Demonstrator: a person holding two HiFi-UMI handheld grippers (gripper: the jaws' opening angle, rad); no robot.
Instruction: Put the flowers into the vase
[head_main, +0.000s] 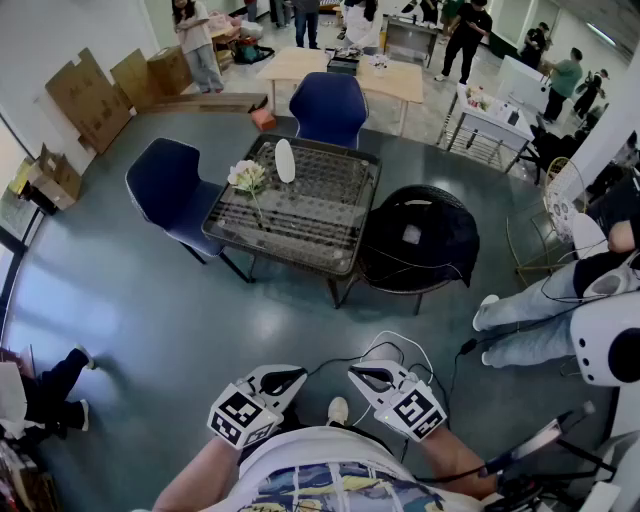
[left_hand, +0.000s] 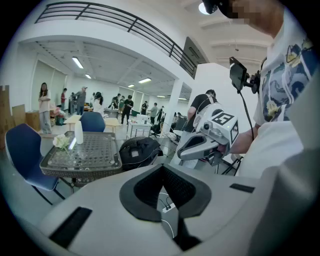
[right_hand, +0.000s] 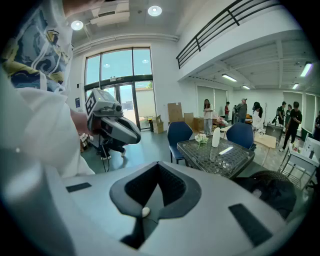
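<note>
White flowers (head_main: 247, 178) lie on the left part of a glass-topped wire table (head_main: 300, 215), their stem pointing toward me. A white vase (head_main: 285, 161) stands upright just behind them. The flowers (left_hand: 61, 142) and vase (left_hand: 78, 132) appear far off in the left gripper view, and the flowers (right_hand: 201, 139) and vase (right_hand: 216, 137) likewise in the right gripper view. My left gripper (head_main: 285, 378) and right gripper (head_main: 372, 377) hang close to my body, well short of the table. Both are shut with nothing between the jaws, as my left gripper (left_hand: 161, 170) and right gripper (right_hand: 159, 169) show close up.
Two blue chairs (head_main: 168, 187) (head_main: 329, 106) stand at the table's left and far sides. A black round chair (head_main: 420, 240) sits at its right. A seated person's legs (head_main: 520, 310) stretch out at right, with cables on the floor. People and tables fill the background.
</note>
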